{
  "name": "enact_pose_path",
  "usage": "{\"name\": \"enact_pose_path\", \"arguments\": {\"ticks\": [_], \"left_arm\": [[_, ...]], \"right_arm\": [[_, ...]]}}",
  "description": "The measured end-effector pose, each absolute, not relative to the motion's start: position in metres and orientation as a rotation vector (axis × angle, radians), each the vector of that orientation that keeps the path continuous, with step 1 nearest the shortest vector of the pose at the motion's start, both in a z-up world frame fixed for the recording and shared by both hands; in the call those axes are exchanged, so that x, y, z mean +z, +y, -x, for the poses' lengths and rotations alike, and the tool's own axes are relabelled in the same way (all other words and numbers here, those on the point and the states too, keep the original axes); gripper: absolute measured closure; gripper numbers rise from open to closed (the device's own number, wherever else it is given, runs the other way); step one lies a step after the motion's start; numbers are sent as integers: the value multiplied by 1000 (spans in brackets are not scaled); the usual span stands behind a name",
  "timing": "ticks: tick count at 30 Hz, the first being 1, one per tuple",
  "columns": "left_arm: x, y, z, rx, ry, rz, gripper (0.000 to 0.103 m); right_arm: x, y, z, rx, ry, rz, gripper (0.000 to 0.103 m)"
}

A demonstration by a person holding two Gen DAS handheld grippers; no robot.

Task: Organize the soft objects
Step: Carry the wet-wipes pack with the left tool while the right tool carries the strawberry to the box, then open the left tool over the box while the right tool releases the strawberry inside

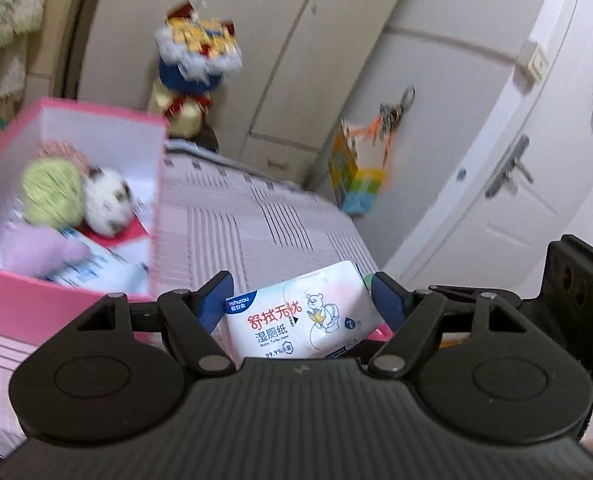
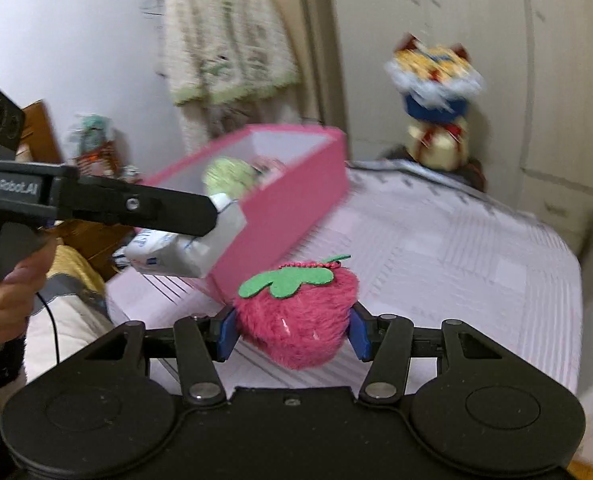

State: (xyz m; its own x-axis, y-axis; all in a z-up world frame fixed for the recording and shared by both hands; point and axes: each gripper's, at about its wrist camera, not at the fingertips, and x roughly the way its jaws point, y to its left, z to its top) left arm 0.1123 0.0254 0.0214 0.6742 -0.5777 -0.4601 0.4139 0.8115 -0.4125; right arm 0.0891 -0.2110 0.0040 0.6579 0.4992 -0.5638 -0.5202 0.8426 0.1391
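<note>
My left gripper (image 1: 302, 300) is shut on a white pack of wet wipes (image 1: 300, 314) and holds it above the bed, right of the pink box (image 1: 56, 304). The box holds a green ball (image 1: 52, 192), a white plush (image 1: 108, 200), a purple soft item (image 1: 36, 252) and another wipes pack (image 1: 96, 268). My right gripper (image 2: 292, 332) is shut on a pink plush strawberry (image 2: 296, 312) with a green leaf, just in front of the pink box (image 2: 288, 208). The left gripper with the wipes pack (image 2: 184, 248) shows at the left of the right wrist view.
The box sits on a bed with a pale pink checked cover (image 1: 256, 224). A plush doll with a blue skirt (image 1: 192, 76) stands at the bed's far end by white wardrobe doors. A colourful bag (image 1: 356, 172) hangs near a white door (image 1: 508, 168). A cream cardigan (image 2: 224, 40) hangs on the wall.
</note>
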Motion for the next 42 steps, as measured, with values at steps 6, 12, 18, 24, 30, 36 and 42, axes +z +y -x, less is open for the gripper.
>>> {"name": "enact_pose_path", "arguments": {"ticks": [6,12,18,24,30,36,42], "left_arm": [[37,68,-124,-468,526,306,28],[28,96,-166,-385,559,342,28],[1,108,-211,-335,660,371,28],[-23,102,-241,-293,730,354,28],[-35,91,-262,-265,790,367,28],[-34,88,-260,-249,776,356,26],[-24,96,-234,-279,753,330,25]], "right_arm": [[31,-168,-109,627,507,131,44],[37,-145,-163,641,441,105,44],[35,-126,-226,667,449,45,44],[23,-99,-274,682,549,76,44],[10,-83,-305,681,627,106,43],[4,-70,-294,622,580,195,26],[18,-89,-258,557,474,151,24]]}}
